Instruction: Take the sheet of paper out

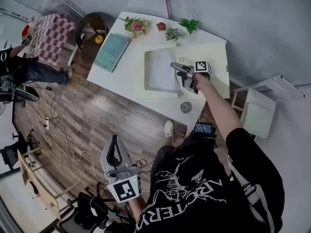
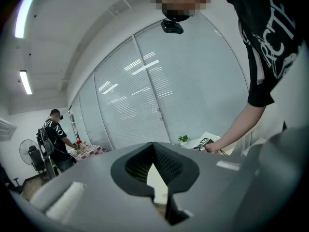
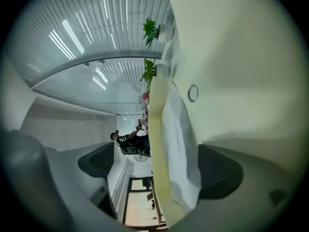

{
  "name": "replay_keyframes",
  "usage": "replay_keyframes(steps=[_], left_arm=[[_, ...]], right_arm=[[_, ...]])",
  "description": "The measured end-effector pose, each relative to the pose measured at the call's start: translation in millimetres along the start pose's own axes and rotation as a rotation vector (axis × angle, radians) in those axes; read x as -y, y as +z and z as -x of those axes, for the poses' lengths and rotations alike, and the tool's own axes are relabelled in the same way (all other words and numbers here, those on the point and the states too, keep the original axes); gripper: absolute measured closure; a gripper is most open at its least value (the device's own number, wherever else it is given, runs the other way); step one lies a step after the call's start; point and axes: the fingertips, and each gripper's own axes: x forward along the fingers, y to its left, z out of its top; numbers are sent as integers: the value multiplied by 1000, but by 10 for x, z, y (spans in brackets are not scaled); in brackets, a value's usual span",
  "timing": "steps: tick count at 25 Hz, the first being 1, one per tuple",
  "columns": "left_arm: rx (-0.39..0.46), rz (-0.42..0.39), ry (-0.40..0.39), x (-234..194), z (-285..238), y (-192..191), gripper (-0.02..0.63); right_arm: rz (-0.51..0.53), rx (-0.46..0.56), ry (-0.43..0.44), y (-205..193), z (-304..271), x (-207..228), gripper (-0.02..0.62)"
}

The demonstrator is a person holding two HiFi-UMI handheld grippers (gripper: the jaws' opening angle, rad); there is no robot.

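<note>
A white sheet of paper (image 1: 159, 71) lies in a pale yellow folder (image 1: 206, 57) on the white table (image 1: 121, 76). My right gripper (image 1: 177, 71) is at the sheet's right edge, rolled onto its side. In the right gripper view its jaws (image 3: 161, 168) stand wide open, with the folder's edge (image 3: 157, 129) and the sheet (image 3: 182, 144) between them; neither pad presses on them. My left gripper (image 1: 115, 141) hangs low over the wooden floor, away from the table. Its fingertips (image 2: 153, 146) meet with nothing between them.
On the table are a teal book (image 1: 112, 51), flowers (image 1: 137, 26), small plants (image 1: 189, 24) and a round grey disc (image 1: 186, 107). A chair (image 1: 92, 25) stands at the table's far-left corner and a white stool (image 1: 257, 109) at its right. Another person (image 1: 19, 64) stands by a checkered table (image 1: 51, 30).
</note>
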Motion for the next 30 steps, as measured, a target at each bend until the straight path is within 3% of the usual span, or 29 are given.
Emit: replay_keyframes(steps=[3, 8, 11, 13, 14, 15, 16, 19, 25, 30], left_arm=[[-43, -1, 41, -64, 88, -82, 594], [-81, 6, 76, -108, 183, -146, 594], [-89, 4, 97, -155, 264, -178, 595], [-100, 2, 111, -189, 303, -191, 594], [-104, 3, 117, -201, 320, -194, 594], [-109, 2, 121, -208, 337, -202, 595], [-115, 3, 125, -212, 358, -221, 594], [-125, 9, 135, -241, 407, -290, 595], [-86, 30, 96, -305, 390, -356, 594], [-42, 64, -42, -150, 154, -328, 594]], right_arm=[[-24, -6, 30, 40, -126, -11, 43], [-32, -115, 37, -82, -503, 4, 44], [-50, -133, 11, -169, -725, -29, 62], [-30, -150, -38, -224, -839, 15, 122], [-19, -153, -74, -245, -877, 75, 214], [-17, -144, -108, -256, -902, 149, 355], [-24, -128, -129, -259, -919, 216, 417], [-27, -85, -149, -253, -948, 307, 522], [66, -59, -181, -262, -697, 191, 566], [234, -29, -192, -221, -73, -241, 572]])
